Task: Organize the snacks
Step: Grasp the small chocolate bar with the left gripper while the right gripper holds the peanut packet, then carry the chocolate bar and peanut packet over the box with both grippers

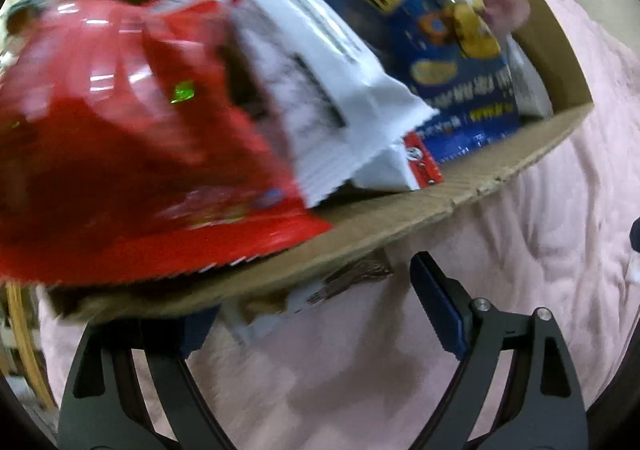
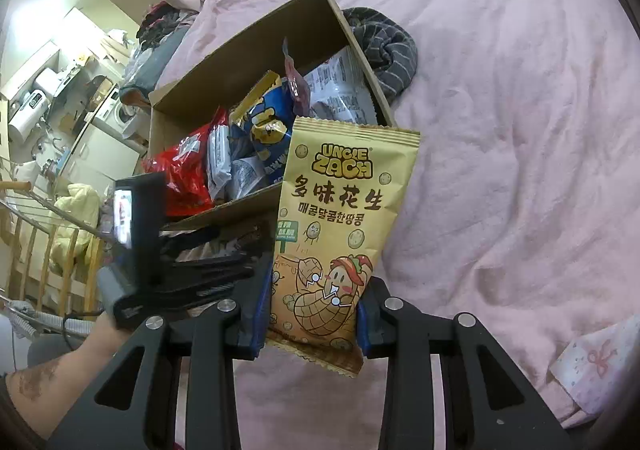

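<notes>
On the pink bed, well in from its edges, sits the cardboard box (image 2: 256, 49), already crowded with a red bag (image 1: 132, 153), a white packet (image 1: 332, 89) and a blue bag (image 1: 452, 65). Your right tongs (image 2: 312, 326) are clamped on the lower end of the yellow peanut bag (image 2: 340, 226), held upright just beside the box's near wall. Your left tongs (image 1: 308, 314) stand wide with nothing between them, low at that near wall, close to a brown wrapper (image 1: 352, 278) lying on the bed. You look midway through packing: next, the peanut bag likely needs lifting over the wall into a free gap.
</notes>
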A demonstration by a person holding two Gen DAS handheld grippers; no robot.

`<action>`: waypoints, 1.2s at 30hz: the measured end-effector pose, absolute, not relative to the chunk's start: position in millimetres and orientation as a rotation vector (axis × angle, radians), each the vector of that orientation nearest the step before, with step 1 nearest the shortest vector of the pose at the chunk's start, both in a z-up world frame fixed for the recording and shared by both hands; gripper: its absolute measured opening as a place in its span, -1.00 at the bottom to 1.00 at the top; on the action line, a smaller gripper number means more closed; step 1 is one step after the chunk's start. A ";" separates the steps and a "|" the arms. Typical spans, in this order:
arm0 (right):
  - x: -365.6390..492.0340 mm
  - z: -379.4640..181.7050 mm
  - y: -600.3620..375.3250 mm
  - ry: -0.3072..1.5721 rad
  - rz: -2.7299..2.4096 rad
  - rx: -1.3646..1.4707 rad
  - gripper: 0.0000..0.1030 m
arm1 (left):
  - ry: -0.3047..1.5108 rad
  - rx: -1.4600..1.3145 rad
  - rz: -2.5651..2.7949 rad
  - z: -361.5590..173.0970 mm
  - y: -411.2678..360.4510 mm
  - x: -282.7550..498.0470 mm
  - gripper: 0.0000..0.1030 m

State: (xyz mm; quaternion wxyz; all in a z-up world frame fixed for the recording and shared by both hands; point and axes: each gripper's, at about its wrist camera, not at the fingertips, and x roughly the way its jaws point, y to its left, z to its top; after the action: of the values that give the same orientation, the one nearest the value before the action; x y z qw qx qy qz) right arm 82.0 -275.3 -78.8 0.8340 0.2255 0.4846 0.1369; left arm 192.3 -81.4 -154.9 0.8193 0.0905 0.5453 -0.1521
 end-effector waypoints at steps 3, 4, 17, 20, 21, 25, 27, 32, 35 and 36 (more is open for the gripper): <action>83.9 -80.3 -273.8 1.034 0.296 0.482 -0.31 | 1.187 0.167 -0.381 -157.6 -84.4 194.2 0.69; 84.6 -80.6 -272.8 1.036 0.299 0.482 -0.31 | 1.215 0.141 -0.433 -158.8 -86.7 193.0 0.68; 85.5 -79.5 -272.1 1.031 0.304 0.500 -0.31 | 1.286 0.060 -0.550 -147.8 -101.2 166.4 0.20; 85.7 -80.1 -272.5 1.033 0.294 0.490 -0.31 | 1.311 0.084 -0.476 -157.0 -98.8 173.1 -0.48; 86.0 -79.9 -273.3 1.033 0.291 0.490 -0.31 | 1.309 0.095 -0.456 -157.7 -98.0 173.0 -0.58; 86.4 -78.5 -276.2 1.029 0.278 0.497 -0.31 | 1.316 0.081 -0.446 -156.0 -97.9 167.3 -0.71; 86.5 -77.8 -275.9 1.027 0.279 0.498 -0.31 | 1.312 0.093 -0.441 -153.7 -98.1 161.4 -0.71; 84.8 -74.4 -271.5 1.016 0.288 0.484 -0.31 | 1.307 0.099 -0.429 -143.6 -98.7 136.2 -0.71; 82.6 -73.3 -270.9 1.009 0.285 0.476 -0.31 | 1.297 0.081 -0.405 -137.4 -101.0 131.3 -0.71; 82.3 -72.7 -271.3 1.008 0.287 0.479 -0.31 | 1.289 0.071 -0.397 -134.7 -98.7 127.0 -0.71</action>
State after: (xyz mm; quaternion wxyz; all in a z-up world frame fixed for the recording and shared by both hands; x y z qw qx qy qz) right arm 82.3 -271.3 -72.7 0.8385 0.2267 0.4766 0.1358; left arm 127.0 -98.7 -134.7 0.7805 0.0328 0.5967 -0.1836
